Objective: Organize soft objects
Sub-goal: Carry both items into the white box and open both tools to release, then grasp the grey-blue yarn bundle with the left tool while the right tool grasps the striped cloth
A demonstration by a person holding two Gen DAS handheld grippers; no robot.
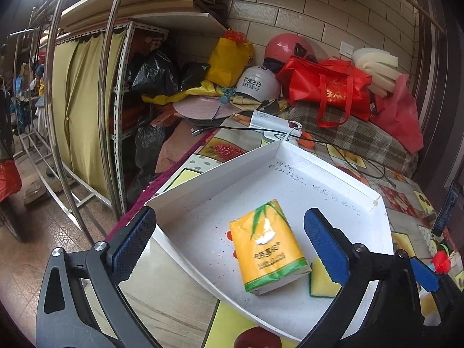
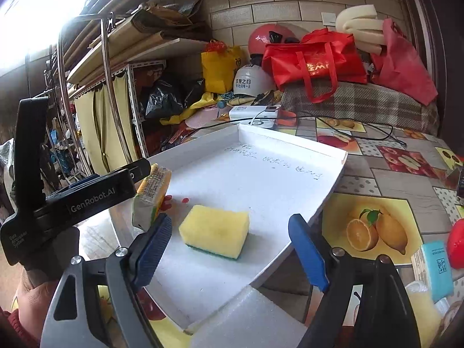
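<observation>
A white shallow tray (image 1: pixel 203 185) lies on the fruit-patterned table. In it are a yellow tissue pack (image 1: pixel 268 248) and a yellow sponge with a green underside (image 1: pixel 322 281). My left gripper (image 1: pixel 230 242) is open above the tray, its blue pads either side of the tissue pack, not touching it. In the right wrist view my right gripper (image 2: pixel 232 249) is open around the sponge (image 2: pixel 216 230) in the tray (image 2: pixel 290 145), apart from it. The left gripper's body (image 2: pixel 87 194) shows at left, with the tissue pack (image 2: pixel 152 194) beside it.
A blue tissue pack (image 2: pixel 435 269) and a red object (image 2: pixel 456 242) lie on the table at right. White foam (image 2: pixel 246 319) sits at the tray's near edge. A power bank with cable (image 2: pixel 255 113), helmets, red bags (image 2: pixel 313 61) and a folded blanket crowd the back.
</observation>
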